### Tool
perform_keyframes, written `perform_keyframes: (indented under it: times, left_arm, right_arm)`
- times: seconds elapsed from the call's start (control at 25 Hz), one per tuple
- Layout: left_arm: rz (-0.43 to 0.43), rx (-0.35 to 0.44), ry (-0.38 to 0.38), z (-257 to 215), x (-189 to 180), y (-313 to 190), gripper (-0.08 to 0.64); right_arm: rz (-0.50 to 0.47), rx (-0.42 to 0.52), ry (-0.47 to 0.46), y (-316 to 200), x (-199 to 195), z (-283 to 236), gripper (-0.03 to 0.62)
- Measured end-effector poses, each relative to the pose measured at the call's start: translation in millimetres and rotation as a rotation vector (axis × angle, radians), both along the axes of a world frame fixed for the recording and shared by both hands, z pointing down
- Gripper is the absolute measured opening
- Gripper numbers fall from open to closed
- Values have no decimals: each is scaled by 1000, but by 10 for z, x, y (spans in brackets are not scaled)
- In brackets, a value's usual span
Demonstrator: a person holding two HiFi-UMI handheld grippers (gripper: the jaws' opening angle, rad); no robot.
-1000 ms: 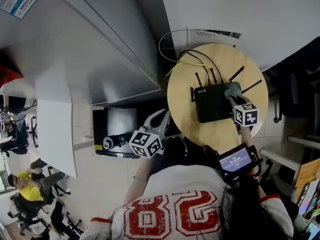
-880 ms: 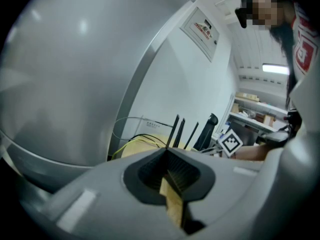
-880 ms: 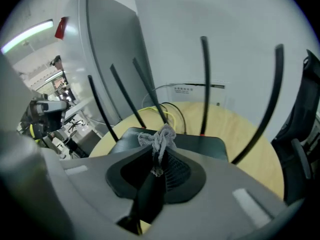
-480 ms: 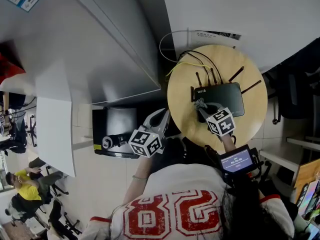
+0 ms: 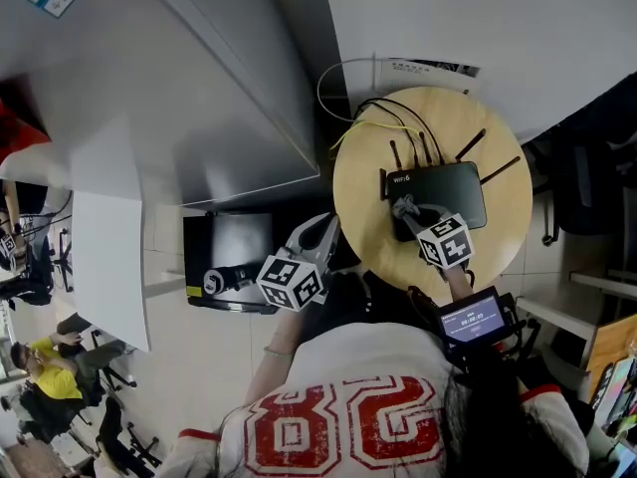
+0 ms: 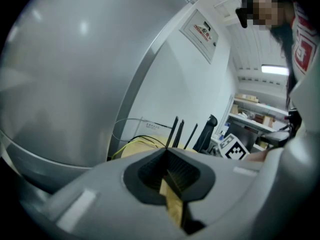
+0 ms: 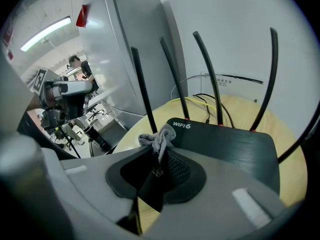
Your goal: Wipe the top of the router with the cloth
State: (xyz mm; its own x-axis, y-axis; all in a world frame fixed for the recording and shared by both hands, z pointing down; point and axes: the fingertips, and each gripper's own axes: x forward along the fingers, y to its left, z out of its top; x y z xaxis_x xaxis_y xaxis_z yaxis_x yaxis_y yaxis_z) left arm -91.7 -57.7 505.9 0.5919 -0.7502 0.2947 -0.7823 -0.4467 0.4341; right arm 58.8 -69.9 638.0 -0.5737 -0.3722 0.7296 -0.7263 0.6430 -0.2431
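A black router point(image 5: 448, 191) point(image 7: 227, 146) with several upright antennas lies on the round wooden table point(image 5: 363, 182). My right gripper point(image 5: 406, 210) point(image 7: 156, 160) is shut on a bunched grey cloth point(image 7: 159, 138) point(image 5: 403, 207), which rests on the router's front left corner beside the white "WIFI 6" print. My left gripper point(image 5: 317, 235) point(image 6: 167, 176) hangs off the table's left edge, jaws closed with nothing between them; in the left gripper view the antennas point(image 6: 176, 133) show beyond it.
Yellow and black cables point(image 5: 383, 118) trail from the router's back across the table toward the white wall. A black box point(image 5: 229, 257) sits on the floor left of the table. A grey partition point(image 5: 199, 88) runs behind it. People sit at the far left.
My right gripper swept the cloth from the router's right side over to its left front corner, then edged slightly right. The left gripper has stayed put.
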Motion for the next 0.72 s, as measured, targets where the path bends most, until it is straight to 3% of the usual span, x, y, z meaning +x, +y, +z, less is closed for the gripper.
perform_keyframes:
  times: [0.72]
  left_arm:
    - [13,-6,1,22,51,-4,2]
  right_arm:
    - [379,17,88,-313,1583,8,57]
